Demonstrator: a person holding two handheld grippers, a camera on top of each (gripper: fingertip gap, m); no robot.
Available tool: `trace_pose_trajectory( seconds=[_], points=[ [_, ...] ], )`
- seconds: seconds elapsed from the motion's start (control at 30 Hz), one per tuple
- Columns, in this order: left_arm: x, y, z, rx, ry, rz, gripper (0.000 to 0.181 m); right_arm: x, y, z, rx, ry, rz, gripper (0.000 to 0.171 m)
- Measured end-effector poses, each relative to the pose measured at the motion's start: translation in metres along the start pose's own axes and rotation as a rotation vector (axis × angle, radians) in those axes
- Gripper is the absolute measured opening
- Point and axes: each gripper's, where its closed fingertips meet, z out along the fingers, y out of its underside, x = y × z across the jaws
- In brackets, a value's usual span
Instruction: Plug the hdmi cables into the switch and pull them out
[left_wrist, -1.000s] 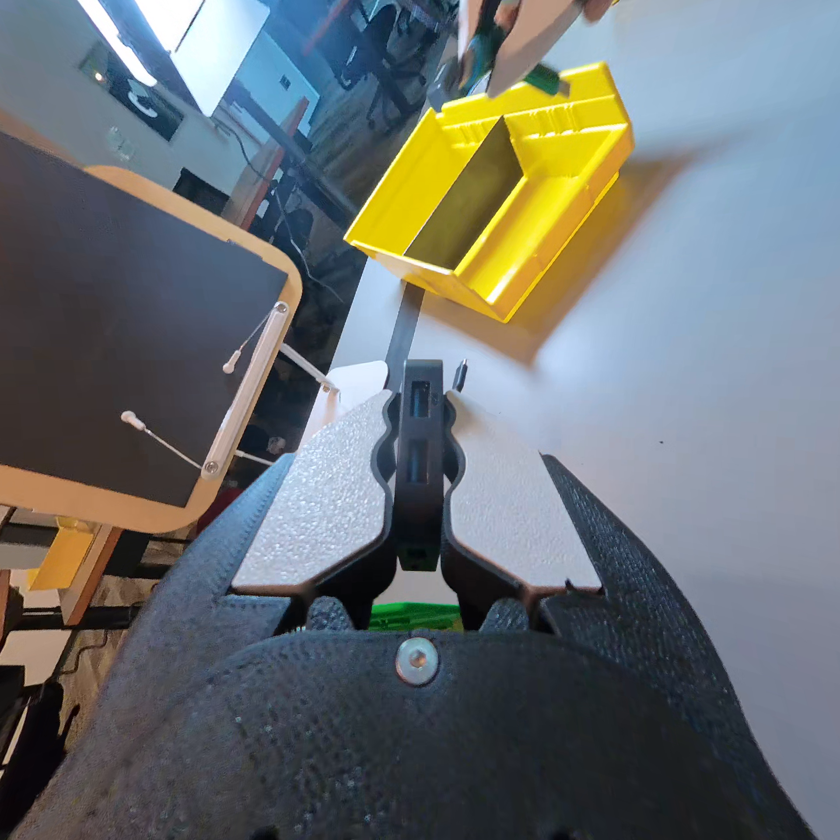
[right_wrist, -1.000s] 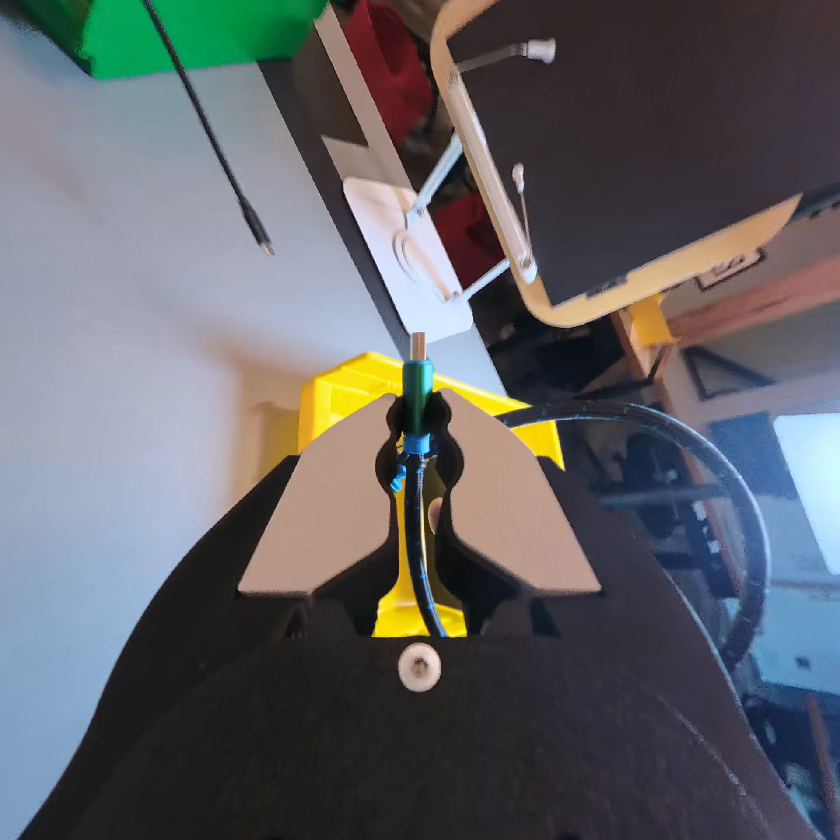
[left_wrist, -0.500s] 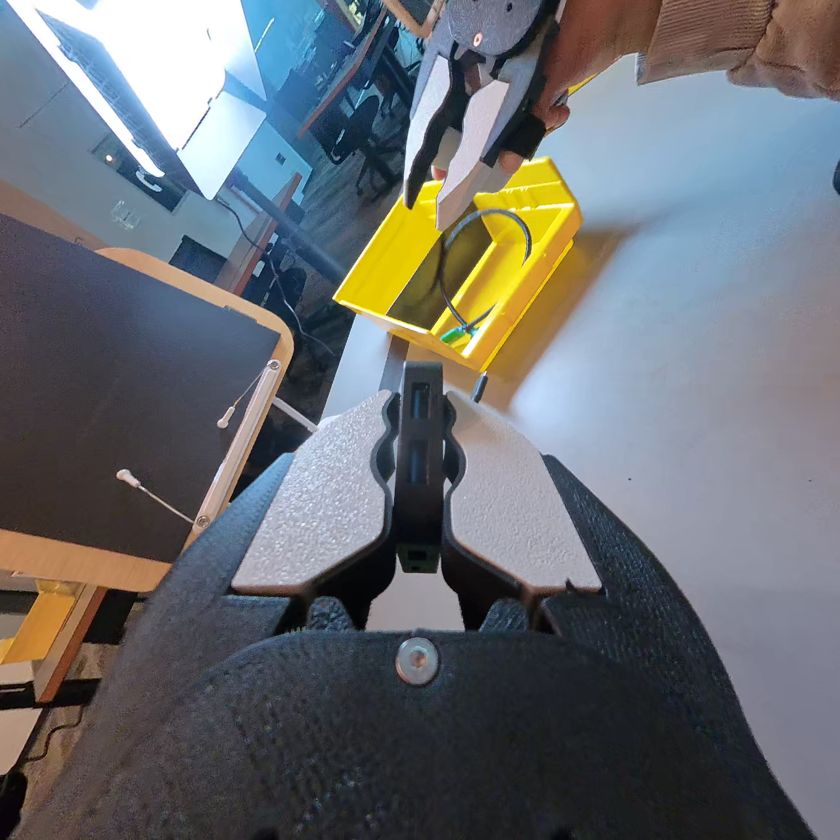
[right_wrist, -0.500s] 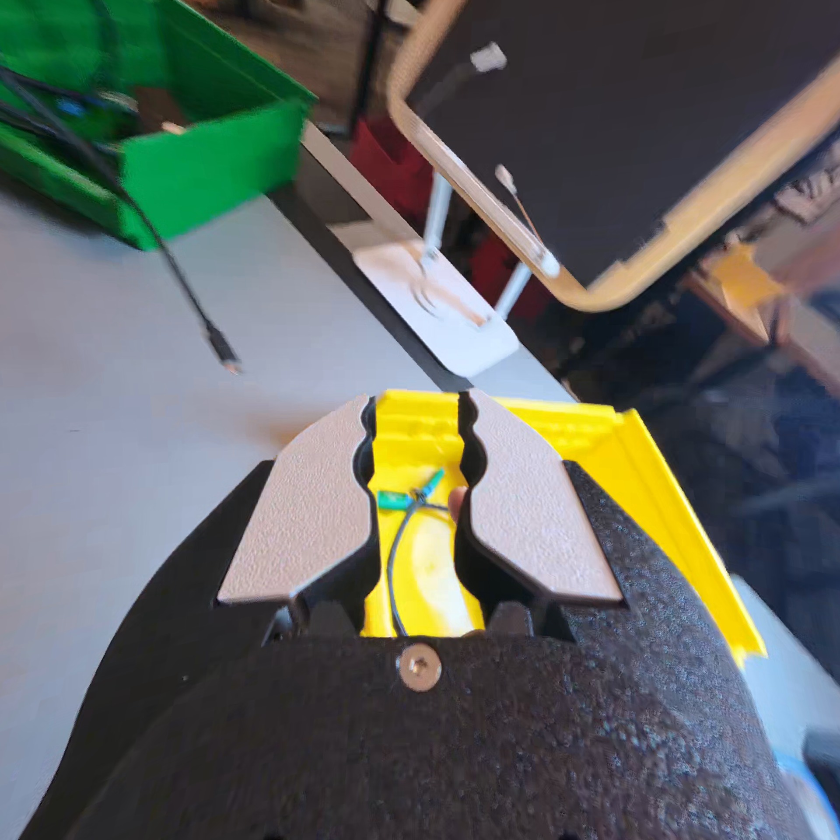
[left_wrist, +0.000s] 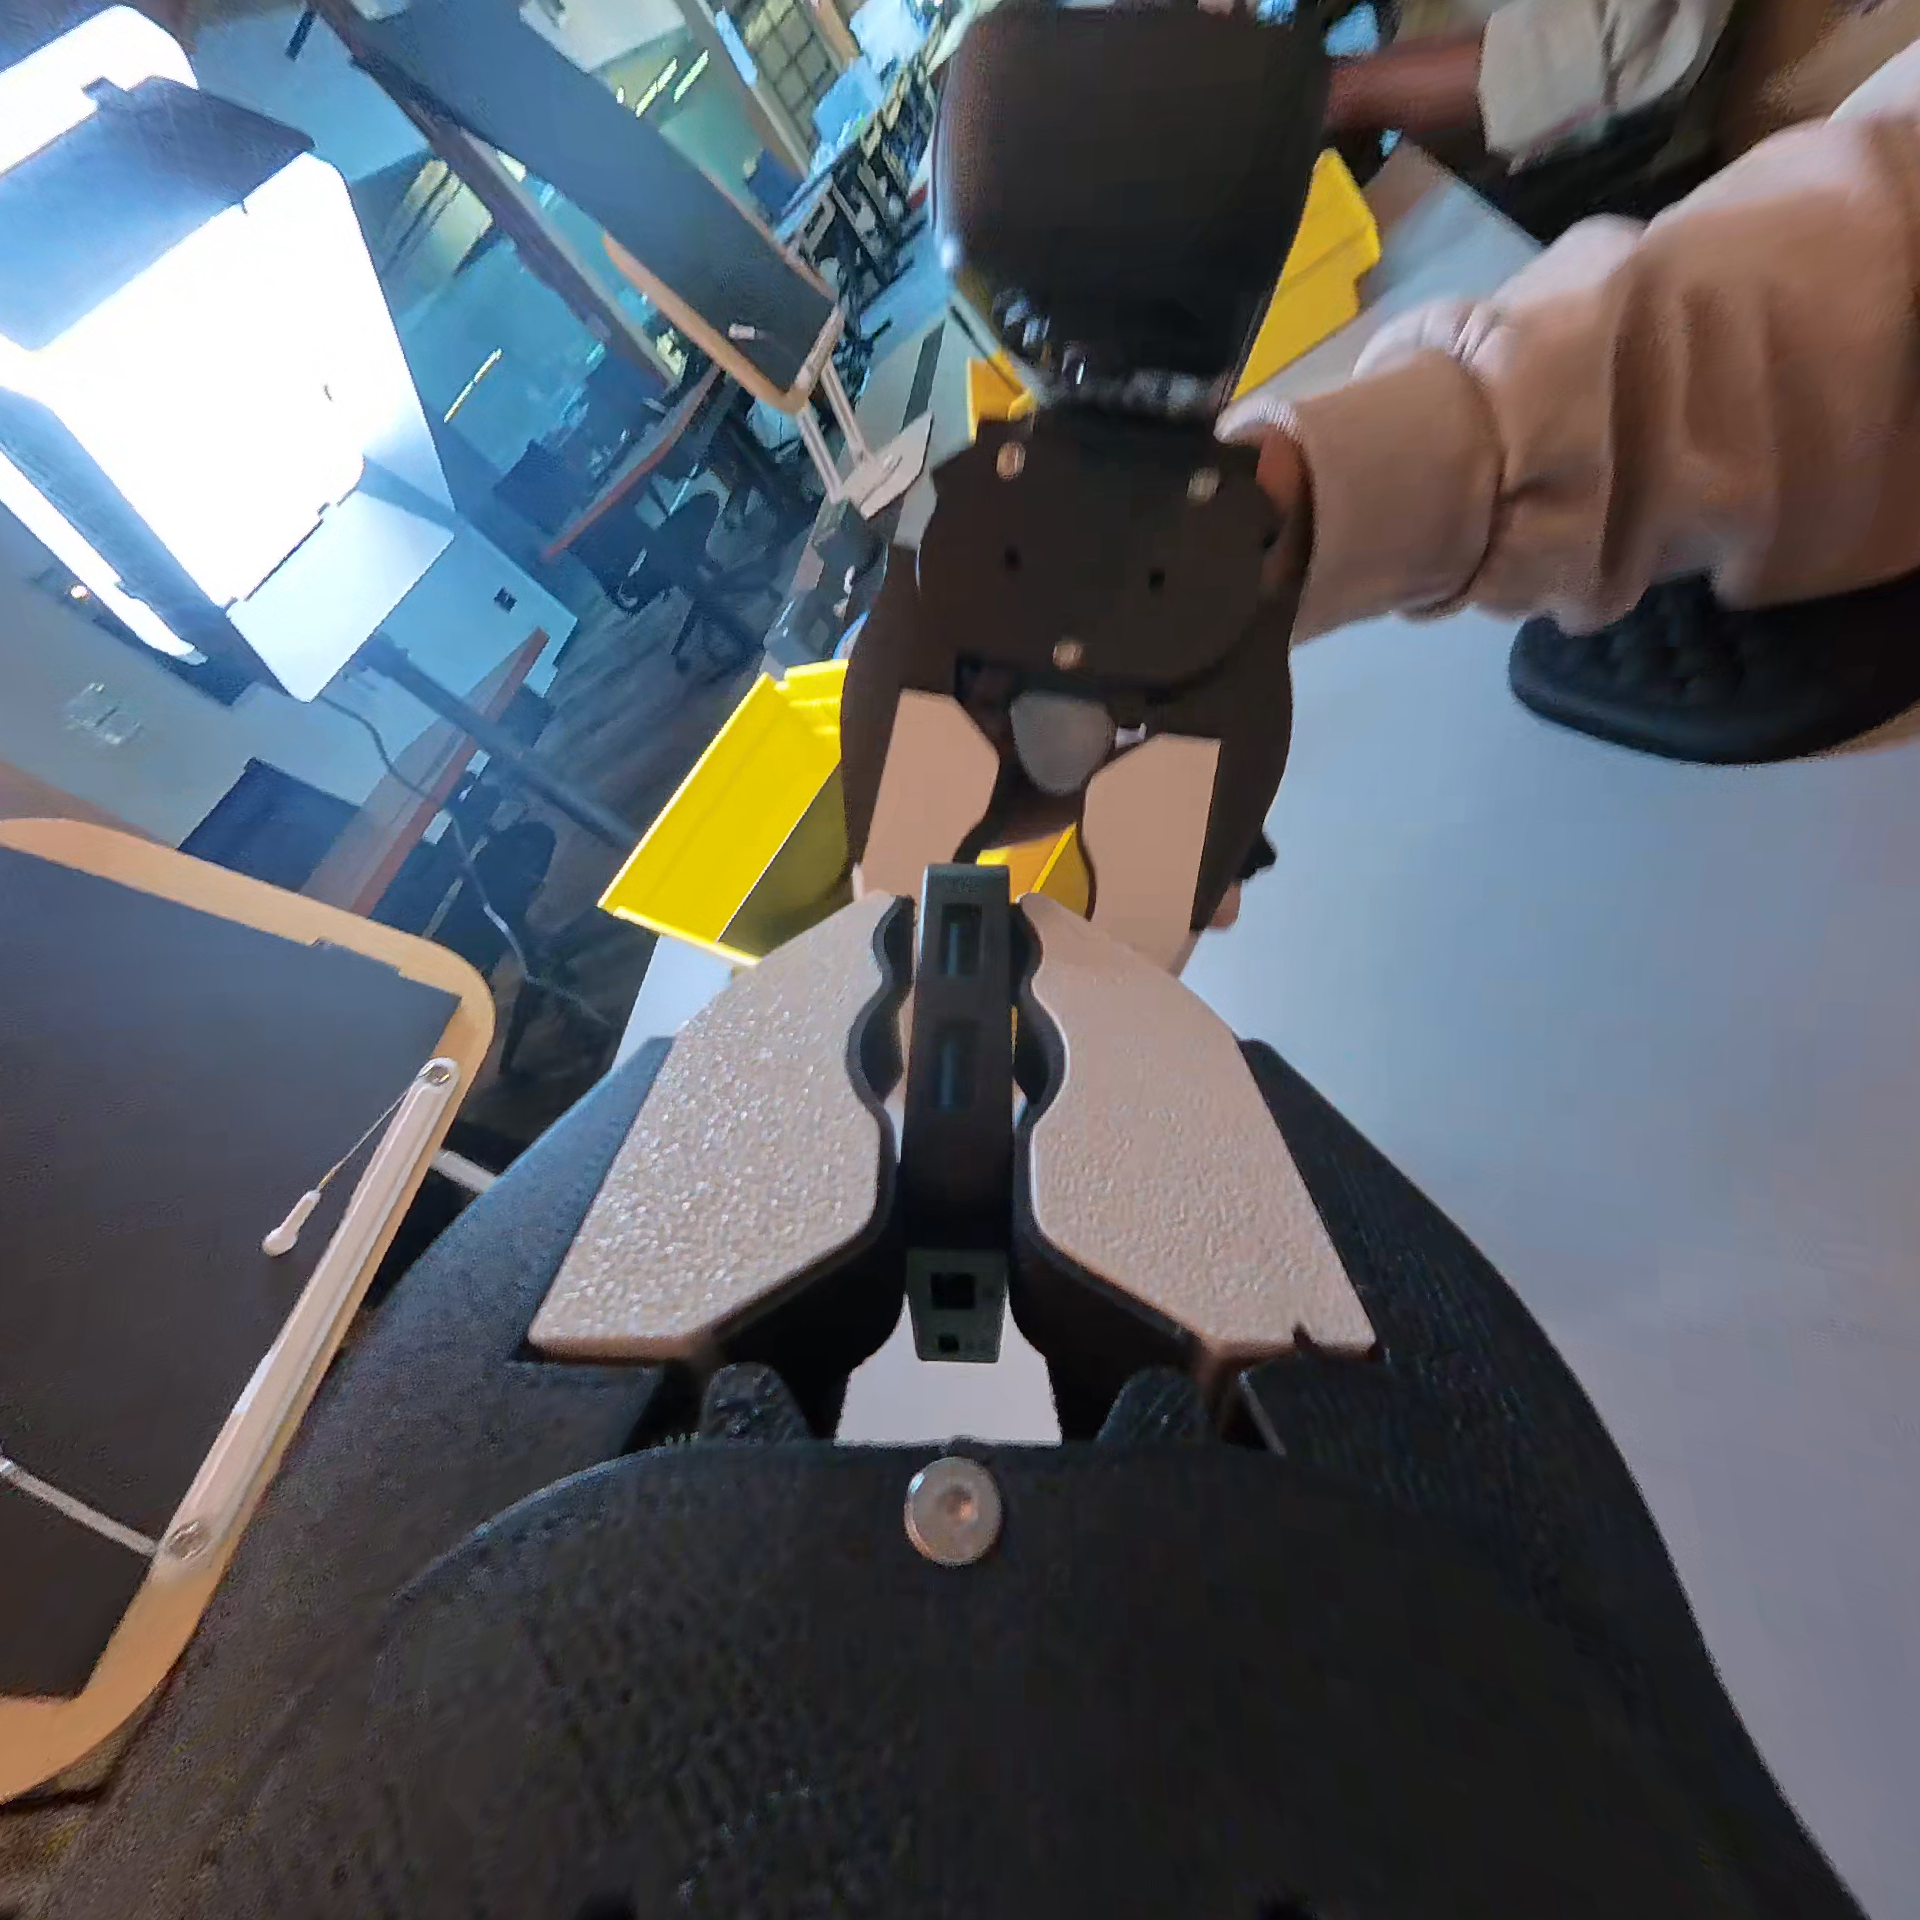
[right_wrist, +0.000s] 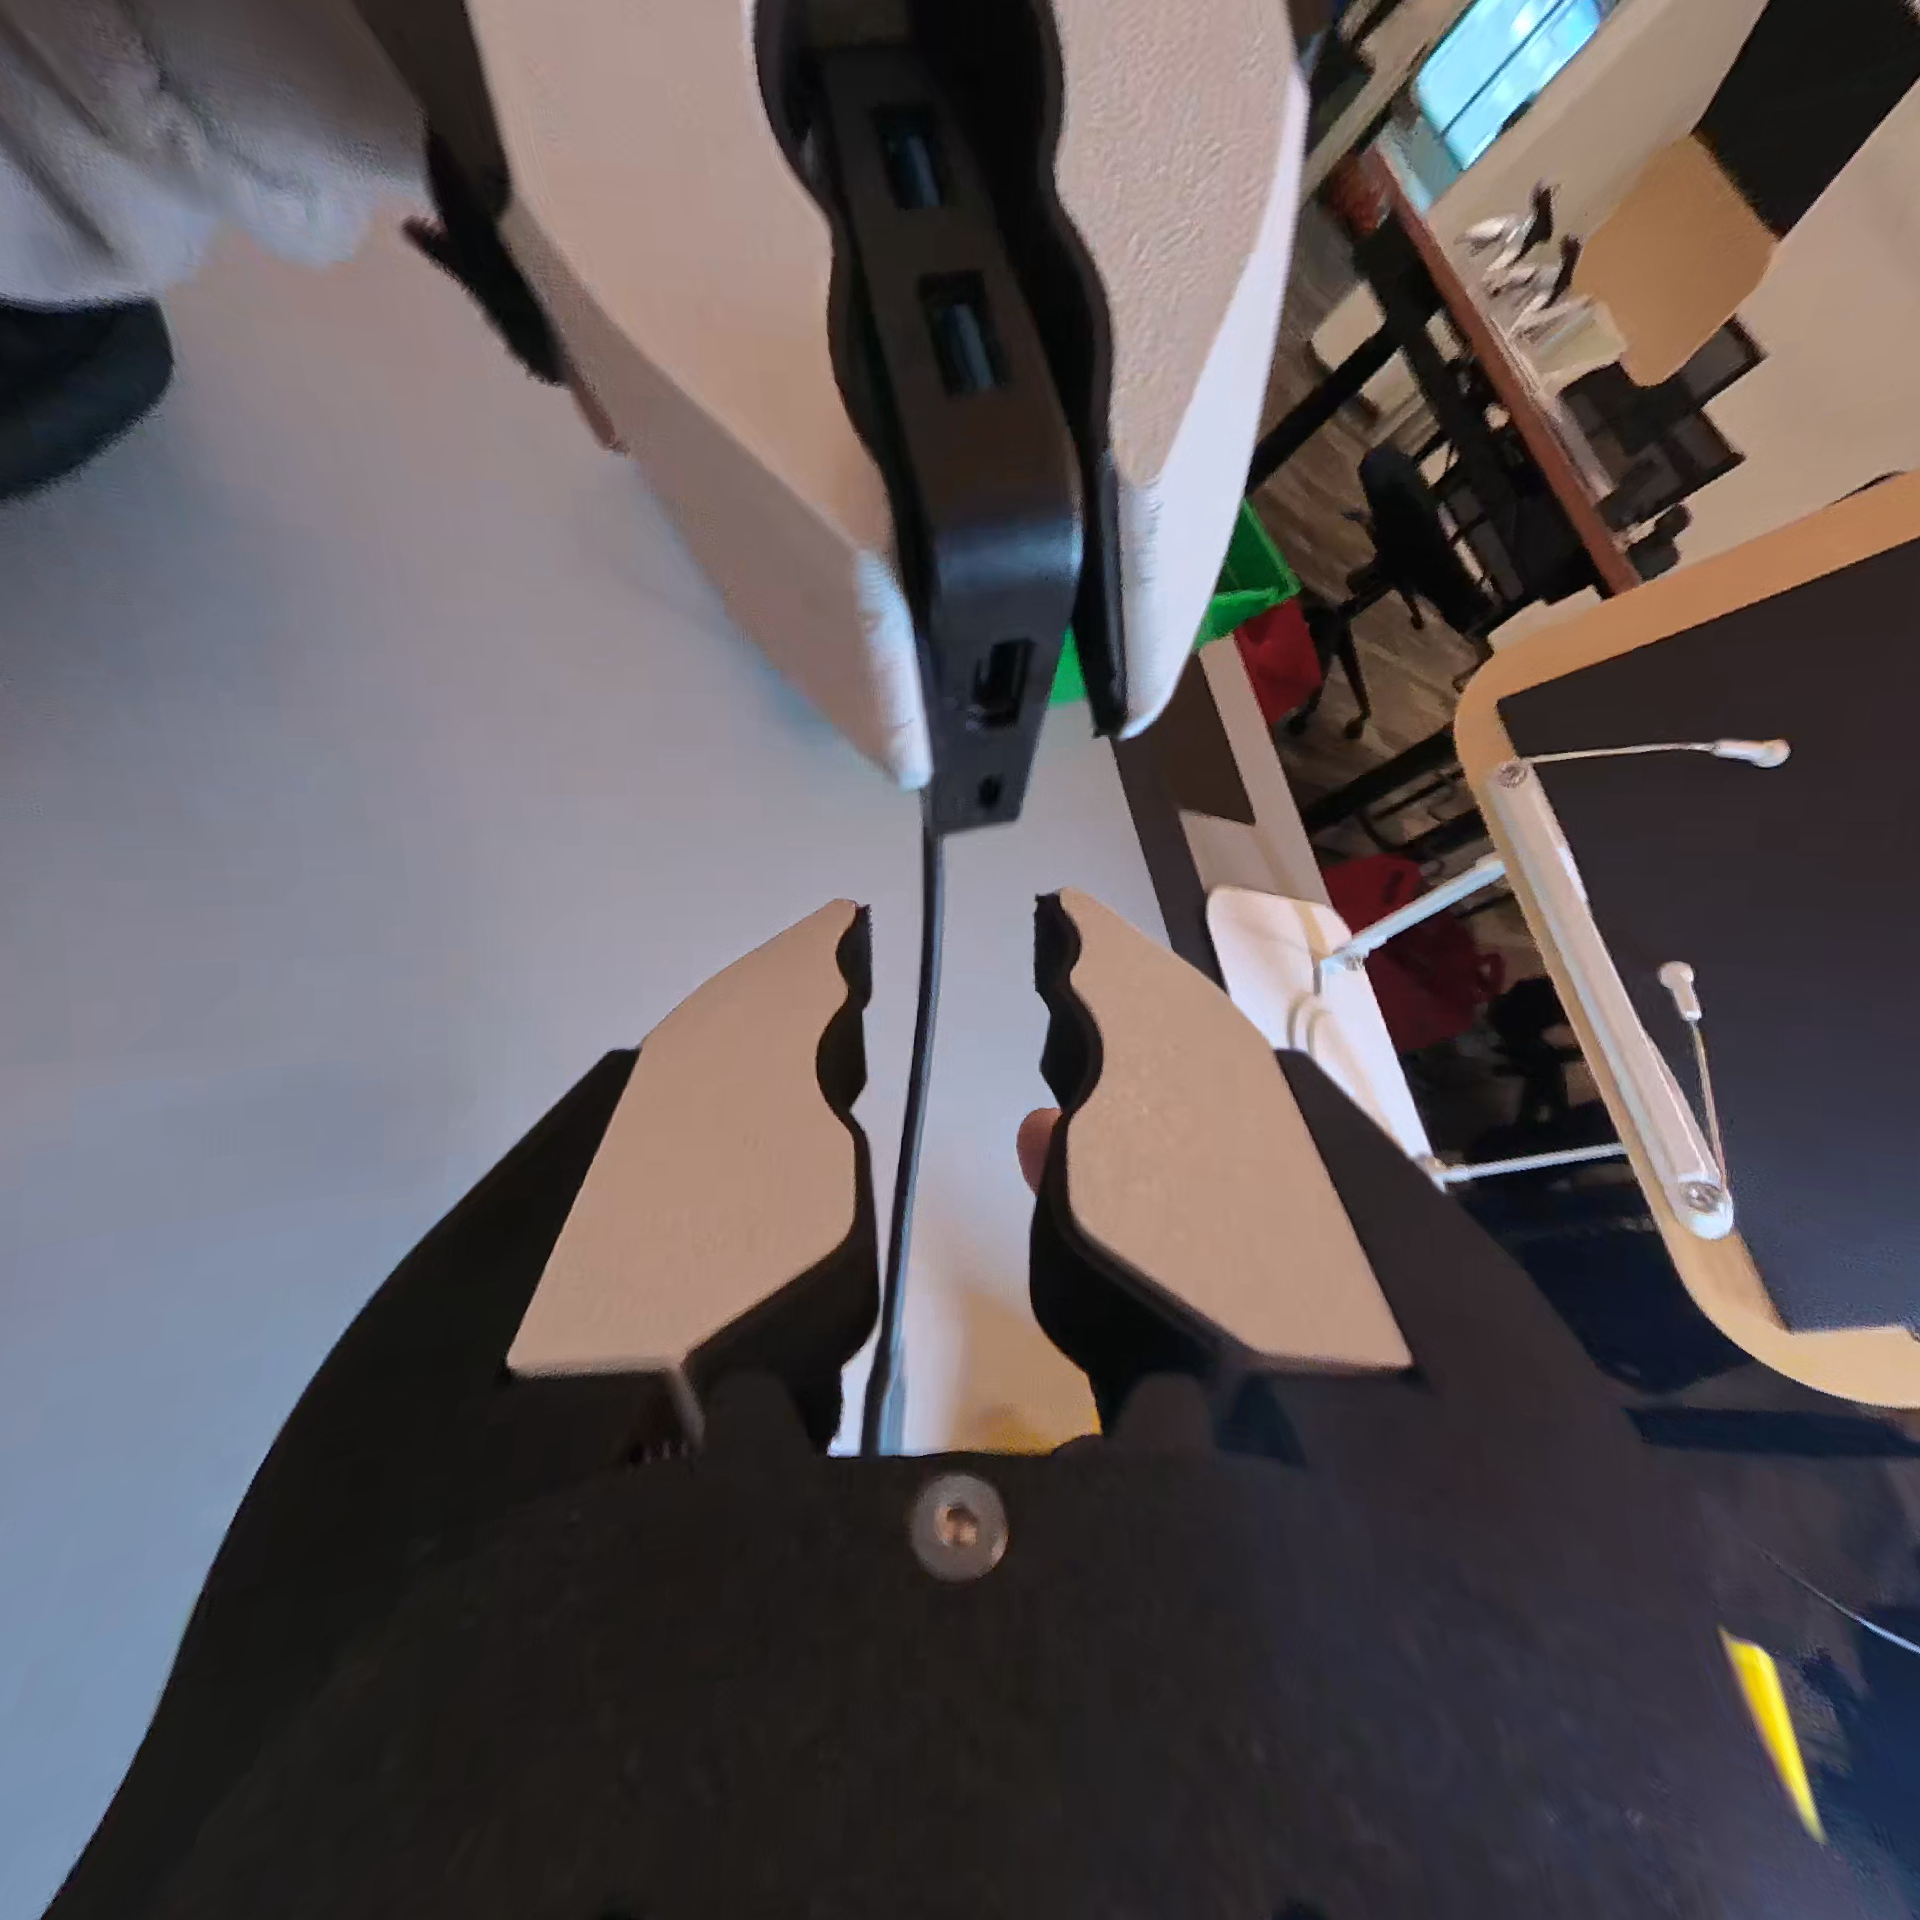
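1. Left wrist view: the left gripper (left_wrist: 961, 1023), its grey pebbled pads on black ribbed fingers, is clamped on the slim black HDMI switch (left_wrist: 958, 1091), which is held edge-on above the grey table (left_wrist: 1558, 1091) with its rectangular ports showing. The right gripper (left_wrist: 1039, 831) faces it, in front of a glossy yellow bin (left_wrist: 717, 842).

2. Right wrist view: the right gripper (right_wrist: 951, 914) is parted and holds nothing. A thin black cable (right_wrist: 914, 1091) runs between its wavy-edged fingers, touching neither. The switch (right_wrist: 971, 468) hangs just ahead of the tips.

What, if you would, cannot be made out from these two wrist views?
- Black cable, right wrist view: its near end runs behind the open right gripper.
- Switch, left wrist view: sides covered by the left gripper.
- Yellow bin, left wrist view: contents hidden by the right gripper.
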Motion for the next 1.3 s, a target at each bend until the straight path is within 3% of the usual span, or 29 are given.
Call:
trace_pose_trajectory(
  seconds=[0.03, 0.2, 0.33, 0.47, 0.6, 0.83, 0.97, 1.17, 1.3],
  points=[
    [0.002, -0.004, 0.001, 0.027, 0.015, -0.015, 0.017, 0.001, -0.004, 0.003, 0.043, 0.015, 0.018, 0.031],
    [0.012, -0.023, 0.002, 0.192, 0.084, -0.090, 0.017, -0.007, -0.031, 0.003, 0.219, 0.017, 0.027, 0.022],
    [0.014, -0.025, 0.001, 0.224, 0.101, -0.097, 0.018, -0.011, -0.031, -0.001, 0.177, -0.021, -0.008, 0.014],
    [0.011, -0.007, 0.007, 0.116, 0.065, -0.056, 0.017, -0.002, -0.009, -0.001, 0.058, 0.006, -0.050, 0.012],
    [-0.015, 0.012, -0.001, 0.017, -0.066, -0.055, 0.021, 0.038, 0.044, -0.016, -0.164, 0.121, -0.042, 0.012],
    [-0.062, 0.033, -0.034, -0.026, -0.250, -0.121, 0.023, 0.181, 0.183, -0.093, -0.701, 0.449, 0.046, 0.013],
    [-0.070, 0.048, -0.038, -0.075, -0.284, -0.124, 0.023, 0.238, 0.252, -0.114, -0.995, 0.437, -0.014, 0.013],
    [-0.078, 0.064, -0.044, -0.123, -0.314, -0.143, 0.024, 0.246, 0.332, -0.100, -1.186, 0.320, 0.097, 0.017],
    [-0.096, 0.073, -0.066, -0.126, -0.381, -0.198, 0.022, 0.248, 0.339, -0.089, -1.159, 0.317, 0.137, 0.030]
  ],
)
